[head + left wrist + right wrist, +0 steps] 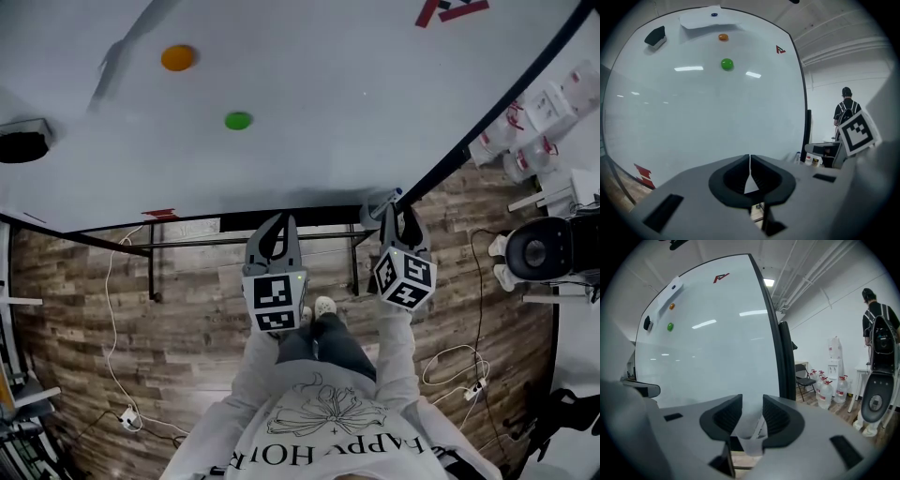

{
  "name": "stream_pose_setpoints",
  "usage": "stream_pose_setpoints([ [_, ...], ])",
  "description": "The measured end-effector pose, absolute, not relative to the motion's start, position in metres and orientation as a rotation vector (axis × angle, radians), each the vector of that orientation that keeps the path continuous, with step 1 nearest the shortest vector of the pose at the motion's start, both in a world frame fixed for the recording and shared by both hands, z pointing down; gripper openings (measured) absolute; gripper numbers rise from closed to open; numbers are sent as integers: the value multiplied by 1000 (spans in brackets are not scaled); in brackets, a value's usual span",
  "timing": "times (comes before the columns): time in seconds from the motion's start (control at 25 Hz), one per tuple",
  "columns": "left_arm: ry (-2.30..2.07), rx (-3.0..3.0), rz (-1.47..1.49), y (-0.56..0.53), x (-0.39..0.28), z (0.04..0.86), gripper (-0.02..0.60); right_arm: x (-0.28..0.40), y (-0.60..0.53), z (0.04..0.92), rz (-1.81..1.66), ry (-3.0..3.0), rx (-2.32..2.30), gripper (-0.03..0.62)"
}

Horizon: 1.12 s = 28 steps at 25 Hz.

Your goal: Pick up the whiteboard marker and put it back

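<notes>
Whiteboard marker, apparently the pale blue-tipped stick (393,195) at the white whiteboard's (328,122) bottom edge, lies just ahead of the right gripper (749,401), whose jaws stand parted and grip nothing. The left gripper (750,158) has its jaws closed and empty. Brushing the marker could knock it floorward.

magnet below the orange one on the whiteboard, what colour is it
The magnet is green, and it shows best in the left gripper view.

Green magnet (238,120) near orange magnet (177,57); water jugs (825,391) on floor.
</notes>
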<state>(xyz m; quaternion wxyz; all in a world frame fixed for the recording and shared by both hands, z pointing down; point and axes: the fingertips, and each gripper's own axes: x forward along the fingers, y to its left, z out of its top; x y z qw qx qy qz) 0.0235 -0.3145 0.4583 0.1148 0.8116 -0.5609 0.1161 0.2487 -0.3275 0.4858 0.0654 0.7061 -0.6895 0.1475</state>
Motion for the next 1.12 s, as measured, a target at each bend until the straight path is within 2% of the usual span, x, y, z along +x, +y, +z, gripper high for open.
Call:
stream_pose_setpoints([
  [0.88, -1685, 2300, 414, -321, 27, 481, 9, 275, -368, 542, 673, -2081, 2076, 118],
  [1.12, -1693, 2290, 417, -319, 24, 482, 9, 275, -370, 548, 672, -2080, 2067, 83],
])
